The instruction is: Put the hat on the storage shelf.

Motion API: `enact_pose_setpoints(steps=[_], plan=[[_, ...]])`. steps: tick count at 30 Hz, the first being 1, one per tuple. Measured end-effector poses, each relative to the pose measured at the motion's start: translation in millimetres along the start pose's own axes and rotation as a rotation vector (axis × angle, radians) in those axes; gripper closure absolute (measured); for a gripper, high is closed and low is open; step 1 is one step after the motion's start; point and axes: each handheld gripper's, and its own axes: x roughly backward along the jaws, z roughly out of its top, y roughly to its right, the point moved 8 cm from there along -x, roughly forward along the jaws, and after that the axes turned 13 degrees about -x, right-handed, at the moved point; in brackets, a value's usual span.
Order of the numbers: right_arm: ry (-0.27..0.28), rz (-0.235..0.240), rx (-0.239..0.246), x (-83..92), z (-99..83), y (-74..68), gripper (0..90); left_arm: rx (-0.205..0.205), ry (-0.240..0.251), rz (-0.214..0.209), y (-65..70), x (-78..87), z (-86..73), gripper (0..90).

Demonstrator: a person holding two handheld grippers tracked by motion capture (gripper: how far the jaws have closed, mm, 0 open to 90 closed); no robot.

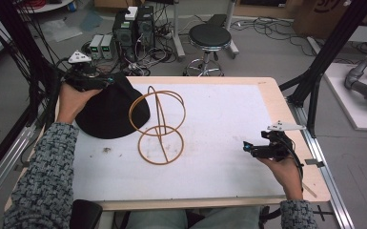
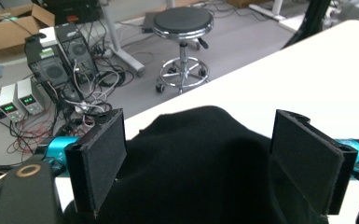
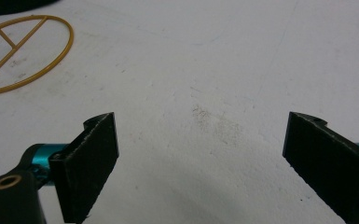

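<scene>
The black hat (image 1: 108, 110) lies as a soft mound at the worktop's (image 1: 229, 124) far left, just beside the gold wire stand (image 1: 158, 125), probably the form it is meant to sit on. The left gripper (image 2: 196, 158) straddles the hat's crown, jaws spread wide either side of the fabric, not clamped. The right gripper (image 1: 250, 149) hovers over bare worktop near the right edge, jaws released and empty.

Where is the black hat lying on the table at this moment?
In the high view the black hat lies at the table's far left, just left of the gold wire stand, with the open left gripper at its far edge.
</scene>
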Motion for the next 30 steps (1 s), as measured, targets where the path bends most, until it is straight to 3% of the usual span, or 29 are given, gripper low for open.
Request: enact_pose_setpoints(steps=[14, 21, 28, 30], plan=[[-0.006, 0.003, 0.007, 0.4, -2.7, -0.6, 10.1, 0.086, 0.084, -0.025, 7.8, -19.9, -7.9, 19.4], [-0.011, 0.002, 0.006, -0.9, -3.9, -0.6, 10.1, 0.107, 0.123, -0.035, 7.2, -21.3, -16.0, 23.3], [-0.016, 0.005, 0.002, -1.9, -4.7, -1.0, 10.1, 0.112, 0.138, -0.049, 7.8, -21.8, -23.2, 35.0], [-0.016, 0.005, 0.006, -2.6, -4.9, -1.1, 10.1, 0.114, 0.138, -0.059, 7.9, -22.4, -24.2, 43.8]])
